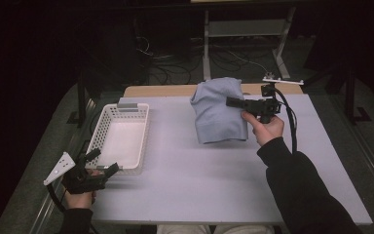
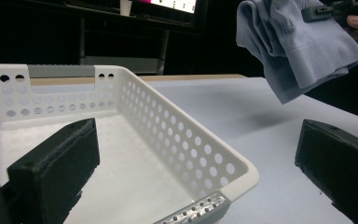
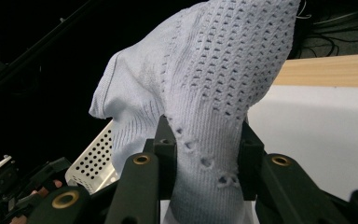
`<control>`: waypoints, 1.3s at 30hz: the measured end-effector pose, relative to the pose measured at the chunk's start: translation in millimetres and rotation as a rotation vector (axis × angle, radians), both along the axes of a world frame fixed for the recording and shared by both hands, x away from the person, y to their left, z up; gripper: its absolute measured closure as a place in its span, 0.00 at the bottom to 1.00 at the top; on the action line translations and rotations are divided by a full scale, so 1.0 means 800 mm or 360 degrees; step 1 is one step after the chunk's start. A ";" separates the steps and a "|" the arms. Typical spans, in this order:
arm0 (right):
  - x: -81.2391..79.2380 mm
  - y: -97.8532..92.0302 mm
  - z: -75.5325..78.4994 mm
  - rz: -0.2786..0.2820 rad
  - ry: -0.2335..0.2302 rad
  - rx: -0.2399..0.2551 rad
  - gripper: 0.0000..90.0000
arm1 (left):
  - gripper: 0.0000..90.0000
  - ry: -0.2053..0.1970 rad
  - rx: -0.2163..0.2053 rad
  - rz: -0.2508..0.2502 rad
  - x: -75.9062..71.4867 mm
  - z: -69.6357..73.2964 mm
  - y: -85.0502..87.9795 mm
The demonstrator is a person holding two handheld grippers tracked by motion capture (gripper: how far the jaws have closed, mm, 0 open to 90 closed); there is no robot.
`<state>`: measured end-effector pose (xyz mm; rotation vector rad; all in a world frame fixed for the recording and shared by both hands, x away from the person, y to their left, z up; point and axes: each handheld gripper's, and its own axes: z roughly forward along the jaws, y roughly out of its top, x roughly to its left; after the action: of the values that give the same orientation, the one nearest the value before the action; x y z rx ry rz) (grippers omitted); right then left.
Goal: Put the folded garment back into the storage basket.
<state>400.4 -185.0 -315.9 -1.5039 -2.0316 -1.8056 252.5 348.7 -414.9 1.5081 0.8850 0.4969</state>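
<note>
Right claw (image 1: 233, 102) pinching pale blue knit cloth (image 1: 219, 112), carrying it above desk's (image 1: 185, 180) far edge. Left claw (image 1: 105, 162) waiting spread at white basket's (image 1: 97, 136) near corner. Next: carrying cloth over basket, releasing.

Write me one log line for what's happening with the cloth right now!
right tool: shut on blue cloth, held above table | left tool: open, holding nothing, by white basket | basket: nothing inside

One pale blue knitted cloth (image 1: 220, 111), one white perforated basket (image 1: 108, 121), and two tongs: left tongs (image 1: 101, 162), right tongs (image 1: 230, 102).
</note>
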 end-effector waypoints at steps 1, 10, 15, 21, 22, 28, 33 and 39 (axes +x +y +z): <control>0.000 0.000 0.000 0.0000 0.0000 0.0000 0.76 | 0.00 0.0000 0.0000 0.0000 0.000 0.000 0.000; 0.008 0.013 0.014 0.0008 -0.0031 -0.0013 0.76 | 0.00 -0.0001 -0.0001 -0.0001 0.000 0.000 0.000; 0.011 0.020 0.019 0.0018 -0.0055 -0.0034 0.76 | 0.00 0.0003 0.0003 -0.0008 0.000 -0.001 0.000; 0.017 0.030 0.024 0.0017 -0.0056 -0.0033 0.76 | 0.00 0.0005 0.0000 -0.0007 0.001 -0.001 0.000; 0.018 0.031 0.024 0.0019 -0.0061 -0.0040 0.76 | 0.00 0.0001 -0.0002 -0.0007 0.001 -0.001 0.000; 0.023 0.040 0.033 0.0028 -0.0079 -0.0054 0.76 | 0.00 0.0005 -0.0004 -0.0007 0.001 -0.001 0.000; 0.028 0.049 0.040 0.0036 -0.0091 -0.0068 0.76 | 0.00 0.0004 -0.0004 -0.0009 0.001 -0.001 0.000; 0.032 0.061 0.045 0.0050 -0.0094 -0.0076 0.76 | 0.00 0.0003 -0.0008 -0.0009 0.001 -0.001 0.000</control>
<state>426.3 -136.1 -279.6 -1.4385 -2.1277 -1.8243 253.1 348.8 -415.4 1.5061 0.8826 0.4887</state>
